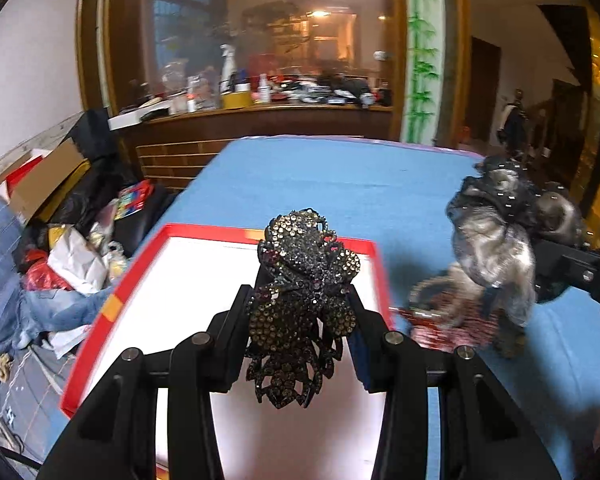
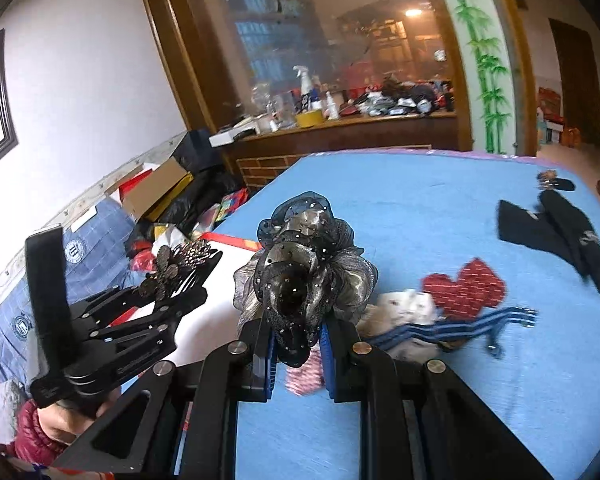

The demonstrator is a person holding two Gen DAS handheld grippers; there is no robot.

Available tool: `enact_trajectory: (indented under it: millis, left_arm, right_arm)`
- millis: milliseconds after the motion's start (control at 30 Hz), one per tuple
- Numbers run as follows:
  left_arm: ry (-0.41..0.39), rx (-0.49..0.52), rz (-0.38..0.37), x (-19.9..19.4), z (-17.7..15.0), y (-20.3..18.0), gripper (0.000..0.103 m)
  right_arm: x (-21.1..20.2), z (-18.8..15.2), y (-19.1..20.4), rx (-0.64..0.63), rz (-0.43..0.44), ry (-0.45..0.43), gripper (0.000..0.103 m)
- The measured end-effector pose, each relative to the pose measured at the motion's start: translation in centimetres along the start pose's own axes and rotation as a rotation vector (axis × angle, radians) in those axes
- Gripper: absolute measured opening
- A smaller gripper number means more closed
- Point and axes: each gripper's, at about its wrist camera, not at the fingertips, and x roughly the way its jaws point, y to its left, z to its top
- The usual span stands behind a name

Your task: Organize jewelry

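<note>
Over the red-rimmed box [image 1: 112, 304] at nine o'clock, my left gripper [image 1: 300, 300] pinches the rhinestone clip [image 1: 304, 280] for boxing; right gripper [image 2: 296, 336] fingers pinch the organza flower [image 2: 304, 272].

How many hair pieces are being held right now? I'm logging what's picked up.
2. The rhinestone flower clip is clamped in the left gripper above the red-rimmed box; the grey organza scrunchie is in the right gripper over the blue cloth.

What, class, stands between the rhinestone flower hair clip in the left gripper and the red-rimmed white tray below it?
Nothing visible does. The dark rhinestone flower hair clip sits gripped in the left gripper, directly above the bare white floor of the red-rimmed tray.
</note>
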Motion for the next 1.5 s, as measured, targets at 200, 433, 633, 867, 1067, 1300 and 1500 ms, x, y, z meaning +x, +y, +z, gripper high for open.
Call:
enact_trajectory:
  millis: [200,433,633,867,1067,1300,1500]
  left_arm:
    - [0.029,-0.014,0.062,1.8,0.7,3.8,0.042]
    - [0.077,-0.049,0.101,4.2,0.9,7.6,0.042]
    - [0.116,-0.069,0.120,5.8,0.6,9.3,0.042]
    - [0.146,-0.076,0.116,7.3,0.2,9.5,0.042]
    - [0.168,-0.073,0.108,8.1,0.1,9.7,0.042]
    - [0.165,-0.063,0.115,8.1,0.0,9.7,0.042]
    - [0.168,-0.062,0.114,8.2,0.0,9.7,0.043]
  right_arm:
    - [3.4,1.7,3.4,-0.026,0.034,0.036,0.020]
    - [8.2,2.5,6.3,-0.044,0.047,0.095,0.020]
    - [12.3,2.3,7.8,-0.055,0.029,0.146,0.020]
    - [15.4,1.5,7.6,-0.071,-0.013,0.198,0.021]
    - [16.8,1.5,6.6,-0.053,-0.031,0.229,0.022]
    - [17.9,1.0,6.4,-0.041,-0.037,0.259,0.024]
    - [17.8,0.6,6.5,-0.044,-0.044,0.263,0.034]
